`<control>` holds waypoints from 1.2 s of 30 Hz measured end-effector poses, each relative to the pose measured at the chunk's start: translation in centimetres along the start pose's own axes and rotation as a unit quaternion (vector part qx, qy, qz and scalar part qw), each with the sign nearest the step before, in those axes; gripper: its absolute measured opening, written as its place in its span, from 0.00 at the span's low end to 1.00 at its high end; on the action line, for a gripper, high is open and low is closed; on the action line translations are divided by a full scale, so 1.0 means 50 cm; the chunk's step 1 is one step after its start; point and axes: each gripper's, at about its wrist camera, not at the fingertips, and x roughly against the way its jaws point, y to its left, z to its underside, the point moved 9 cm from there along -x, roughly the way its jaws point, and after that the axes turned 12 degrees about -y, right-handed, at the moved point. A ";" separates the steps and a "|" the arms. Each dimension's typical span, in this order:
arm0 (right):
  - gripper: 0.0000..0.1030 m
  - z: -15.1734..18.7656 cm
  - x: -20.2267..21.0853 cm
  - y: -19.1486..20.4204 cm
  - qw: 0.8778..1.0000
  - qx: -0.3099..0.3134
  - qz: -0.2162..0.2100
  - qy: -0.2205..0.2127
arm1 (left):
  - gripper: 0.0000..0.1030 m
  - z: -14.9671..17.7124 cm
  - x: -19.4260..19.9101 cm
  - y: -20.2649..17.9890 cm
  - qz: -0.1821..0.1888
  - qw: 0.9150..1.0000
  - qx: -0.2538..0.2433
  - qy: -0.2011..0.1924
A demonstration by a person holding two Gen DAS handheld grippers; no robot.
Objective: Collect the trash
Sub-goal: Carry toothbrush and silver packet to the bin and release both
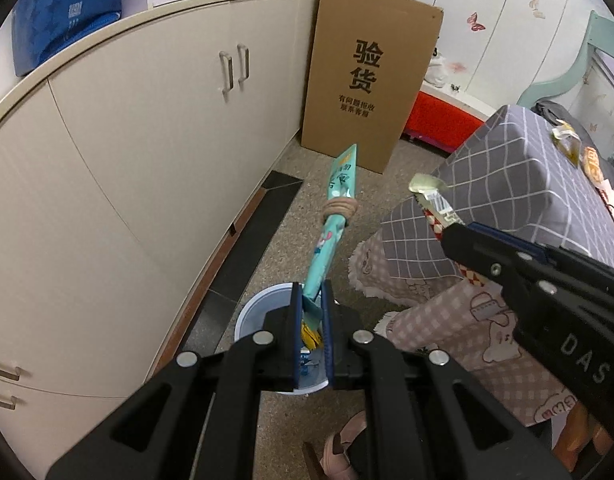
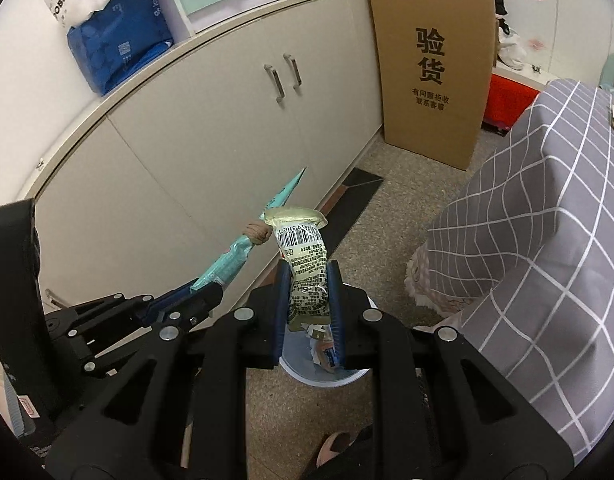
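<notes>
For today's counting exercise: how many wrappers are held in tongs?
2. The teal wrapper is in the left tongs; the barcode wrapper is in the right tongs. Others may lie hidden in the bin.

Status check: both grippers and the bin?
Left gripper shut on teal wrapper. Right gripper shut on barcode wrapper. Bin below, unobstructed.

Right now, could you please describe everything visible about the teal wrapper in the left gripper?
The teal wrapper is a long, crinkled printed plastic packet, twisted narrow, with a tan hair tie wound around its middle. The left gripper pinches its lower end; it slants upward above the white bin, touching nothing else.
</notes>
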 end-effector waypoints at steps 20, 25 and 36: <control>0.18 0.020 -0.030 0.004 1.000 -0.001 0.002 0.016 | 0.66 -0.007 -0.018 0.057 -0.042 0.998 0.036 -0.006; 0.18 0.018 -0.033 0.013 1.000 0.002 -0.003 0.015 | 0.66 -0.008 -0.013 0.077 -0.052 0.998 0.045 -0.008; 0.72 0.013 -0.051 0.028 1.000 -0.007 -0.012 0.007 | 0.68 -0.012 0.002 0.136 -0.090 0.994 0.064 -0.014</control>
